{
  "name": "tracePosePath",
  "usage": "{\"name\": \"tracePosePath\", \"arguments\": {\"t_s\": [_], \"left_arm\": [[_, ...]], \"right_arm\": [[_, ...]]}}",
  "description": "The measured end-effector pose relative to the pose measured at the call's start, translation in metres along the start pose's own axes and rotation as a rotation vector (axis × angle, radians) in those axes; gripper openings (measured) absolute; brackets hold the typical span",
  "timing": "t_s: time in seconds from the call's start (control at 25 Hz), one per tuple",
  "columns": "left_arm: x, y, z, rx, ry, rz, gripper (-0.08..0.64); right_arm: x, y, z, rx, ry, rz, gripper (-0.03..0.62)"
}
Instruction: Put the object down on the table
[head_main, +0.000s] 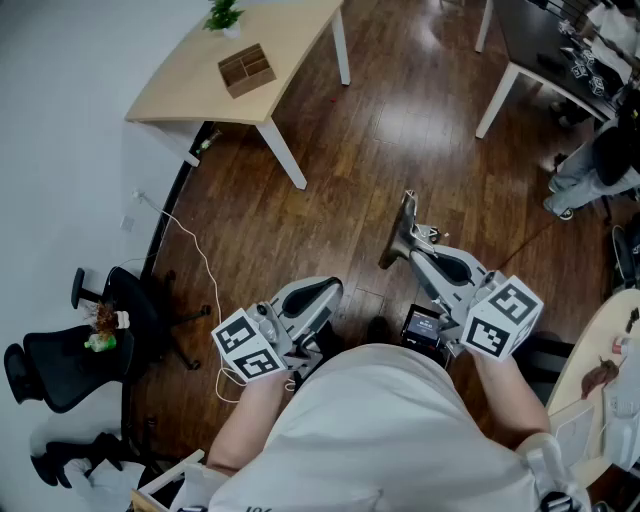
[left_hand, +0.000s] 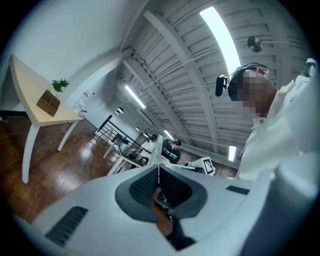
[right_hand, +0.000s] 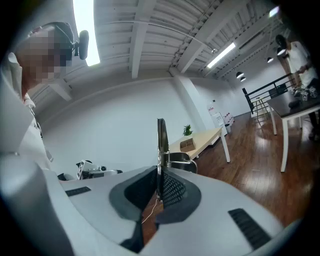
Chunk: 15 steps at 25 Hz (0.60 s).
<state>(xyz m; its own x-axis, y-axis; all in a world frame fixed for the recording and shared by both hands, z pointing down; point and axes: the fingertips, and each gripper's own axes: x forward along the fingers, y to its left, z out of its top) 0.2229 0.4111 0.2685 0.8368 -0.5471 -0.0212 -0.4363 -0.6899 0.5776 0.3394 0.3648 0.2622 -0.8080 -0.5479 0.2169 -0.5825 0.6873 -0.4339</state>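
You're standing on a dark plank floor (head_main: 400, 130) that is catching a soft glare. A white wall (head_main: 60, 120) is running along your left, and a pale tabletop (head_main: 290, 30) on white legs is standing near it, carrying a wooden box (head_main: 246, 69) and a small plant (head_main: 224, 15). A black chair (head_main: 60, 365) is sitting closer to you by the wall, with a white cable (head_main: 205, 262) trailing past it. A dark desk (head_main: 545, 45) is standing at the far right. Overhead, strip lights (left_hand: 220, 37) are glowing between white beams (left_hand: 185, 75).
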Motion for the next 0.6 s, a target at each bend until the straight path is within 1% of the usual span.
{"name": "tracePosePath", "arguments": {"t_s": [0.24, 0.6], "left_arm": [[0.0063, 0.0075, 0.0054, 0.011, -0.003, -0.008, 0.003], [0.0051, 0.0077, 0.003, 0.006, -0.022, 0.014, 0.005]], "right_arm": [[0.0068, -0.0078, 0.0007, -0.008, 0.004, -0.006, 0.005], [0.0077, -0.0097, -0.0039, 0.003, 0.013, 0.007, 0.005]]}}
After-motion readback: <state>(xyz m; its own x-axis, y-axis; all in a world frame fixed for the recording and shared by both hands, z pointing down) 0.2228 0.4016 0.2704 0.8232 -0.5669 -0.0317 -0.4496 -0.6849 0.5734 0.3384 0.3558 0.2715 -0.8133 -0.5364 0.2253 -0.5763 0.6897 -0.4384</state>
